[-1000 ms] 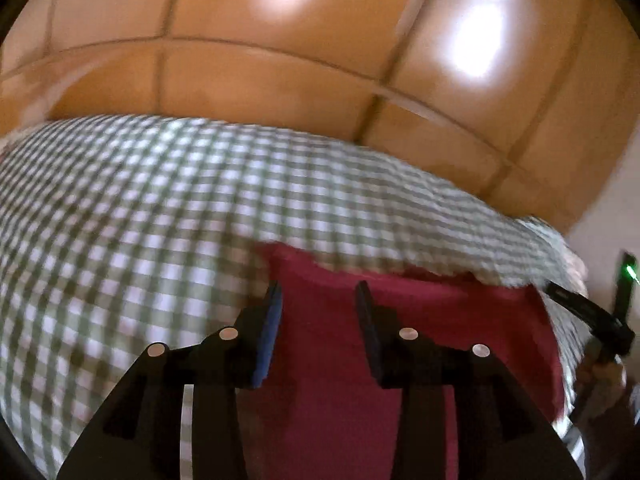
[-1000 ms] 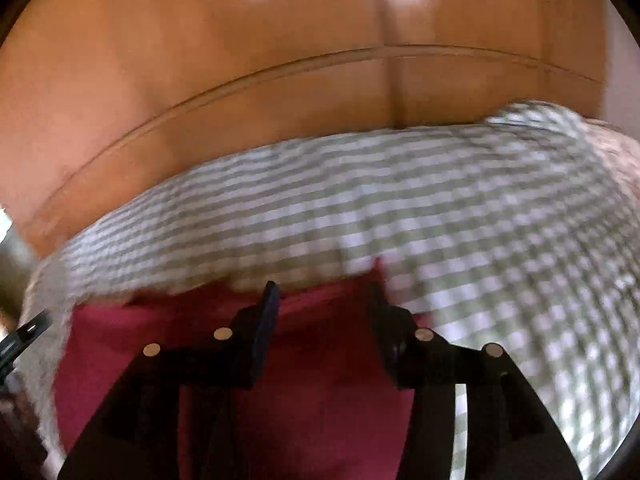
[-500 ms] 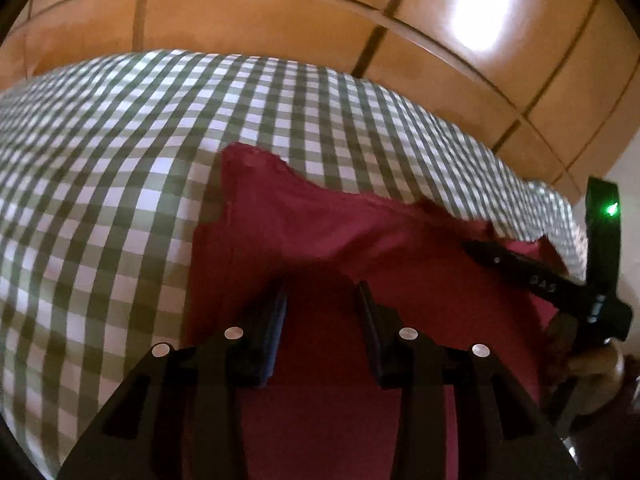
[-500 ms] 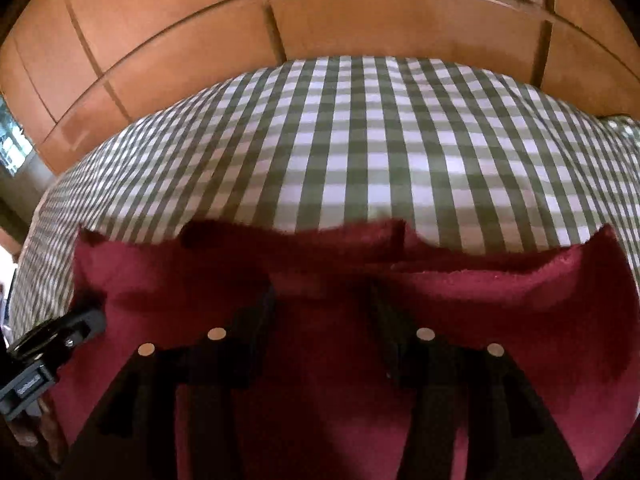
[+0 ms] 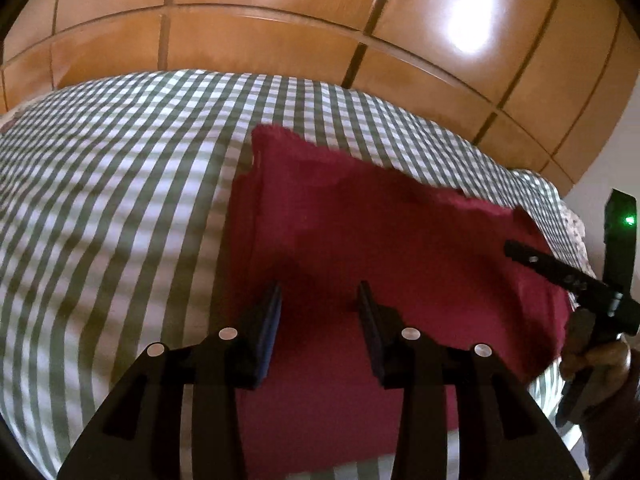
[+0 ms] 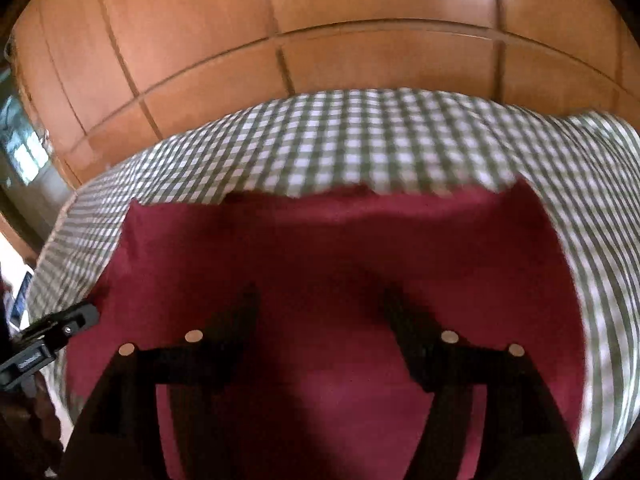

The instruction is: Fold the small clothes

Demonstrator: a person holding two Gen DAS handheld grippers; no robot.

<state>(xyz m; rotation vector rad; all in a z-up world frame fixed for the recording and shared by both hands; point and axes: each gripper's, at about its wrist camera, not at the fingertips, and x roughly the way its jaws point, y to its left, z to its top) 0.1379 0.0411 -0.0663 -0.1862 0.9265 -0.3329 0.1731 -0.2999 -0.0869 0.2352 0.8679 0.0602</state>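
The left gripper has its two fingers spread apart with nothing between them, and it hovers over the near part of the red cloth. The right gripper is also spread wide and empty, above the middle of the same red cloth. The cloth lies flat on a green and white checked sheet, near the front edge of it, and its far edge looks uneven. In the left wrist view the right gripper shows at the right side of the cloth, held by a hand. Behind the sheet stands a wall of glossy wooden panels.
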